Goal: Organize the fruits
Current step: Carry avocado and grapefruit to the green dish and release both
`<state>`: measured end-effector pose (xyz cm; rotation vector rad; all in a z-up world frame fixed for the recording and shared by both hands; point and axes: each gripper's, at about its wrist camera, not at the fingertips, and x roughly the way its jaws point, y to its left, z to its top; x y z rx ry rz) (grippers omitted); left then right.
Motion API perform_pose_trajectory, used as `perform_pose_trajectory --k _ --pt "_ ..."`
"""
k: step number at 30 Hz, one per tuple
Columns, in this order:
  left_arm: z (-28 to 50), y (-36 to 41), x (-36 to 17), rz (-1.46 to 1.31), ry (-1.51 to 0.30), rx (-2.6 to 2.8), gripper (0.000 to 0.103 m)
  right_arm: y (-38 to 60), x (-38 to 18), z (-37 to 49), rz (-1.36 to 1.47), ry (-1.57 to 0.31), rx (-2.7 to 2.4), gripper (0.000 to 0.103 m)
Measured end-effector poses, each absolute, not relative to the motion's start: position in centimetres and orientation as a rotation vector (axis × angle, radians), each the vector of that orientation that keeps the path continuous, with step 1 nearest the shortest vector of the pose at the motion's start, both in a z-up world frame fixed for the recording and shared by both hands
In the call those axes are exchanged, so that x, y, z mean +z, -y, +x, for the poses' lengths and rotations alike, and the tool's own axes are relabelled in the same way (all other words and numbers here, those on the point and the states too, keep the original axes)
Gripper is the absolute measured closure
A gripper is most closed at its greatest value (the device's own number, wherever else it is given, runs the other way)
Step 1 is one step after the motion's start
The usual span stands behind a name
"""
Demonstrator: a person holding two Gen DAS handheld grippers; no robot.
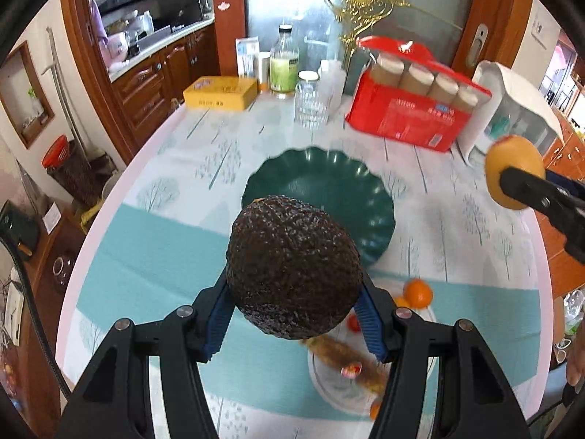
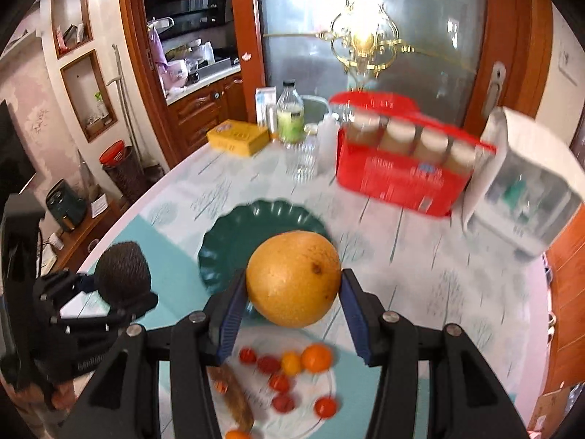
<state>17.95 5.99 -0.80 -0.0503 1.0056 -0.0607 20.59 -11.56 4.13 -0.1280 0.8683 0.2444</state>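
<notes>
Left gripper [image 1: 294,314] clamped across avocado [image 1: 292,270]; right gripper [image 2: 292,314] clamped on pear [image 2: 293,278]. Both firm, bruisable; pear smooth, likely slippery. Grip mid-body.

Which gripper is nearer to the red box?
Right. The right gripper, holding the pear, is on the side of the red box. The left gripper, holding the avocado, is farther across.
</notes>
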Motion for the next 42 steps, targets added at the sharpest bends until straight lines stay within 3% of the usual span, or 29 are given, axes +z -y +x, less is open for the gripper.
perform_pose_trajectory --k 6,18,30,32,37,42 --pt "22.5 -5.7 -3.3 -0.073 -1.005 -0.044 0.044 10.2 1.0 25.6 -0.144 -0.939 0.221 0.052" --pt "28.9 -6.1 -12.2 -0.066 -1.101 -0.035 0.044 7.5 -11.2 29.9 -0.116 -1.138 0.22 0.052" --pt "31.8 -5.6 -17.4 -0.038 -1.206 -0.062 0.043 7.1 -15.0 31.5 -0.154 -1.172 0.186 0.051" --pt "32.0 -5.5 -17.7 -0.022 -1.203 -0.063 0.039 6.6 -14.6 31.5 -0.187 -1.144 0.183 0.05" --pt "31.9 -5.5 -16.7 0.033 -1.155 -0.027 0.019 7.3 -13.9 31.8 -0.168 -1.137 0.182 0.049" --pt "31.4 -6.0 -14.9 0.011 -1.12 -0.027 0.014 8.5 -13.6 31.6 -0.108 -1.146 0.183 0.044"
